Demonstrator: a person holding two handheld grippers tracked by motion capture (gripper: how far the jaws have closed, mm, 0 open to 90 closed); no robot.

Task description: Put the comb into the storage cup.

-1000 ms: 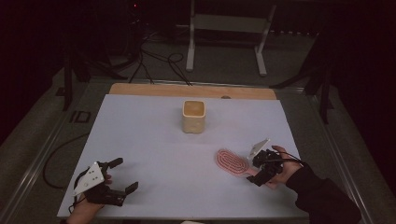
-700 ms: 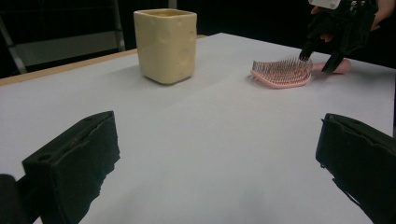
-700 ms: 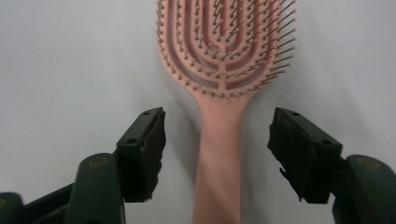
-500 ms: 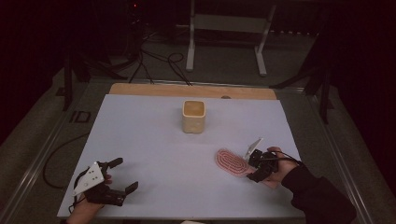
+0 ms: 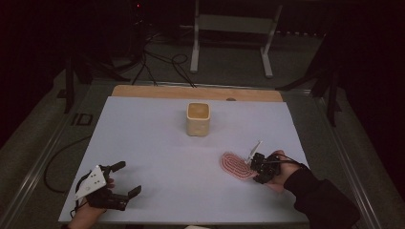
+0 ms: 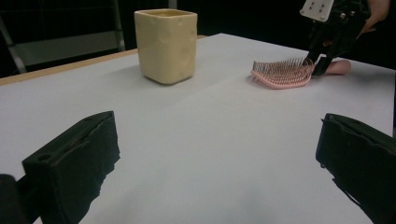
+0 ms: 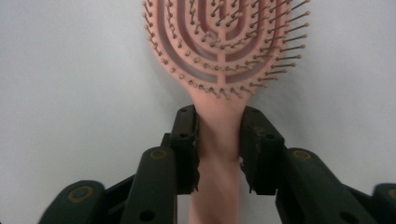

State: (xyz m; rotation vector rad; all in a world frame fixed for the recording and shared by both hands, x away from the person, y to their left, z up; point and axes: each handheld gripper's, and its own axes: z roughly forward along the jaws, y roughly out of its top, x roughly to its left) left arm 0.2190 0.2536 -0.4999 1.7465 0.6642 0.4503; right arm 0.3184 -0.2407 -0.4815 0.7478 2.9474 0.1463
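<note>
Jaws of right gripper [image 7: 218, 149] hide hairbrush [image 7: 224, 51] handle.

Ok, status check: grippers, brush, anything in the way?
Right gripper shut on pink hairbrush handle, brush flat on table, bristles up. Left gripper open, idle near table's front edge. Yellow cup stands apart, path clear.

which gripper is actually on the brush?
The right gripper: its jaws are closed on the handle of the pink brush. The left gripper sits open near the table's front-left corner, holding nothing.
</note>
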